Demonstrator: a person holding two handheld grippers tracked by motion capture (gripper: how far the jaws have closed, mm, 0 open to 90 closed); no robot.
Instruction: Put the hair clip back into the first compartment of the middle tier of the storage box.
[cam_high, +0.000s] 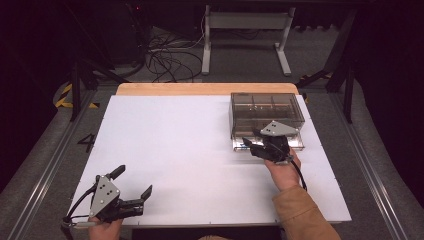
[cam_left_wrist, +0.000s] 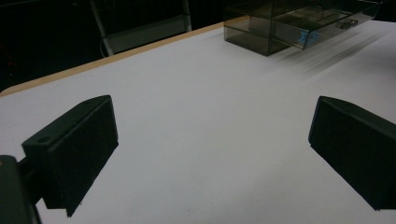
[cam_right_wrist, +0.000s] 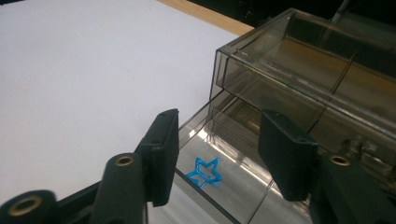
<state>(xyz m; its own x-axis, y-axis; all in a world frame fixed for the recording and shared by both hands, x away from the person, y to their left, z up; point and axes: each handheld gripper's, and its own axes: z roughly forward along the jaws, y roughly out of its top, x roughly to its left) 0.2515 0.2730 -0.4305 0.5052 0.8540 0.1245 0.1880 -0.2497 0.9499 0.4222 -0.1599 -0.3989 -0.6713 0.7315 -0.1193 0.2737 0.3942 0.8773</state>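
Right gripper view: open tongs (cam_right_wrist: 217, 156) over blue star (cam_right_wrist: 204, 171) in drawer (cam_right_wrist: 233, 196)

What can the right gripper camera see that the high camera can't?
Right gripper view alone: a little blue star lying in the pulled-out bottom drawer, between the open right gripper.

High view alone: the left gripper, open over the near left of the table, both hands, and the floor with cables.

Both: the smoky clear box and the white tabletop.
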